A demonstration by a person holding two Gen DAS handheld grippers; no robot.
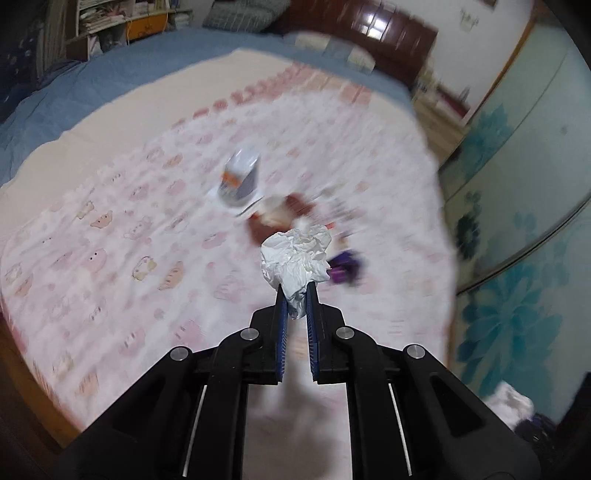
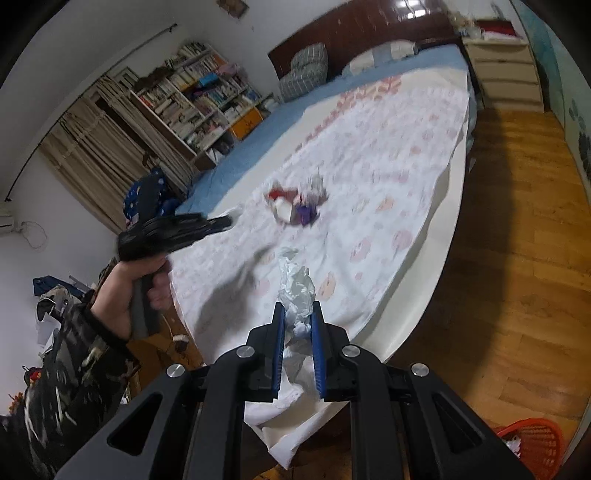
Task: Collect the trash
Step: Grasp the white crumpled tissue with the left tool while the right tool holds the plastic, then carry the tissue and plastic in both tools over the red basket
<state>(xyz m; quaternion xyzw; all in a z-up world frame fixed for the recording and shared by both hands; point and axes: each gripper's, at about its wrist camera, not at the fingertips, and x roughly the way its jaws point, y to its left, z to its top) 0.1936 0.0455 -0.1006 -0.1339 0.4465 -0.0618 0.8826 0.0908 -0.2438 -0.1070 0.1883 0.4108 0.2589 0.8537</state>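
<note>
Crumpled white tissue (image 1: 295,258) — pinched, lifted.

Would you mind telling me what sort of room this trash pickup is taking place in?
Almost certainly a bedroom in a home: a large bed with a dark wooden headboard and pillows, a crowded bookshelf by curtains, and a wooden floor.

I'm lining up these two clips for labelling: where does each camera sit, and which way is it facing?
Left wrist: on the left gripper, looking down across the bed; its jaws pinch a crumpled tissue.
Right wrist: on the right gripper, facing the bed's foot and wooden floor; jaws hold another paper wad; left hand visible.
Shared: bed, trash pile.
</note>
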